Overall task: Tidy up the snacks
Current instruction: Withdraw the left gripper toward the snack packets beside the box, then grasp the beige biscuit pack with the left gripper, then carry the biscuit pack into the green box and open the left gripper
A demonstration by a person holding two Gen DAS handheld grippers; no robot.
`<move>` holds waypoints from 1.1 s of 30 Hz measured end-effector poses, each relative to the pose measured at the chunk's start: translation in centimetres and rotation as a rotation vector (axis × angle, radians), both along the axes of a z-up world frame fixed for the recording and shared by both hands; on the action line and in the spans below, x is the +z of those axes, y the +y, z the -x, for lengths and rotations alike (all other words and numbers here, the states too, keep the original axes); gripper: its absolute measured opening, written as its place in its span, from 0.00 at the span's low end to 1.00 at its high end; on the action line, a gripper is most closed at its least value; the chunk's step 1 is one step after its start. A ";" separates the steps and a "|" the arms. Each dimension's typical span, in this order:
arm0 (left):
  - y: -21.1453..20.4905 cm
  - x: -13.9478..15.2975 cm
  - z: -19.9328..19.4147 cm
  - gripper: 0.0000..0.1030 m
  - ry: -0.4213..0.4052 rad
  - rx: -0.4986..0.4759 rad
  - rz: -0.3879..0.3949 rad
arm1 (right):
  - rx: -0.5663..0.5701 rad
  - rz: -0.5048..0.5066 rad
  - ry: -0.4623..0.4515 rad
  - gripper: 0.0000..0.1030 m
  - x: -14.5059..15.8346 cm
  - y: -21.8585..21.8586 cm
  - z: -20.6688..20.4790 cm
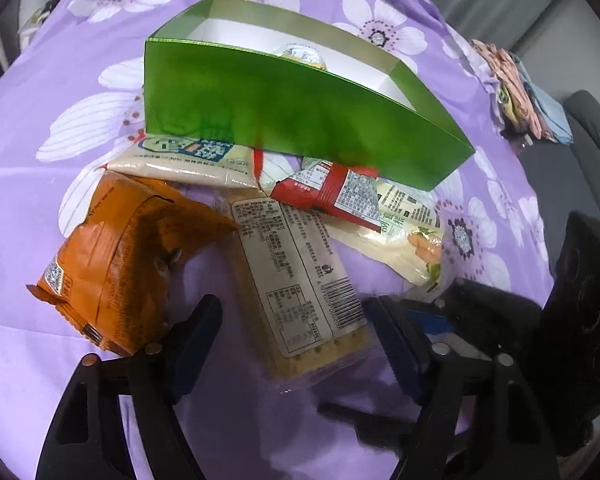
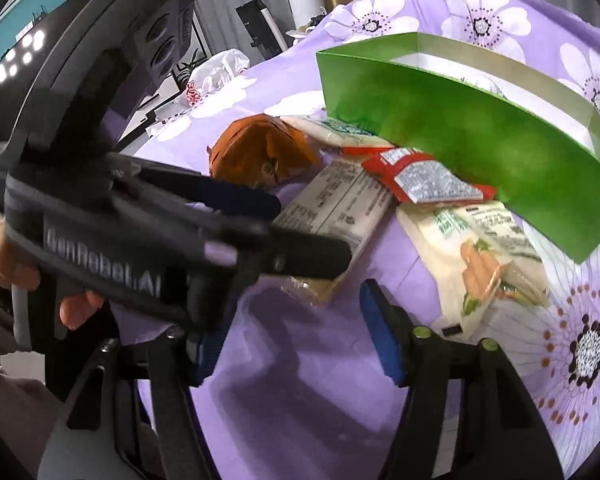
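Note:
A green open box (image 1: pixel 300 120) (image 2: pixel 480 148) stands on the purple flowered cloth, with one wrapped snack (image 1: pixel 302 54) inside. Several snack packs lie in front of it: an orange pack (image 1: pixel 128 256) (image 2: pixel 260 148), a long clear cracker pack (image 1: pixel 300 280) (image 2: pixel 336 204), a red pack (image 1: pixel 336 192) (image 2: pixel 424 178), and cream packs (image 1: pixel 188 160) (image 2: pixel 480 256). My left gripper (image 1: pixel 296 328) is open, its jaws on either side of the cracker pack's near end. It shows in the right wrist view (image 2: pixel 300 232). My right gripper (image 2: pixel 296 328) is open and empty above bare cloth.
The purple flowered cloth (image 1: pixel 40 208) covers the table. Folded fabric items (image 1: pixel 520 92) lie at the far right edge. A white plastic bag (image 2: pixel 216 70) and room furniture stand beyond the left edge.

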State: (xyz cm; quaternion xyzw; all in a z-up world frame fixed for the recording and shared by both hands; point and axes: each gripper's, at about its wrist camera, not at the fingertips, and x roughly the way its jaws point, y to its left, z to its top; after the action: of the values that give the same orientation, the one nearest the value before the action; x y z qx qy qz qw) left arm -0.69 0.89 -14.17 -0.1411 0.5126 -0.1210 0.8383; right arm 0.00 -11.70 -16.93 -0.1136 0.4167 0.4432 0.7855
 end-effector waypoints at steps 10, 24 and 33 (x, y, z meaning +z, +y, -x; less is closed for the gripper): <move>0.4 0.0 0.1 0.50 -0.019 0.007 0.038 | -0.018 -0.010 -0.019 0.33 0.1 -0.1 0.0; -0.3 2.7 3.0 0.49 -0.062 0.004 0.020 | -0.033 -0.055 -0.049 0.24 2.7 -1.3 3.7; -1.3 4.1 4.2 0.49 -0.089 -0.004 -0.013 | -0.051 -0.076 -0.051 0.23 3.8 -2.0 4.9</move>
State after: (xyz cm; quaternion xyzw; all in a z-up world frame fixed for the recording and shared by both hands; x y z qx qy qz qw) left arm -4.84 -0.41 -10.10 -0.1289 0.4761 -0.1253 0.8608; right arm -4.88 -13.68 -13.10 -0.0843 0.3822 0.4354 0.8107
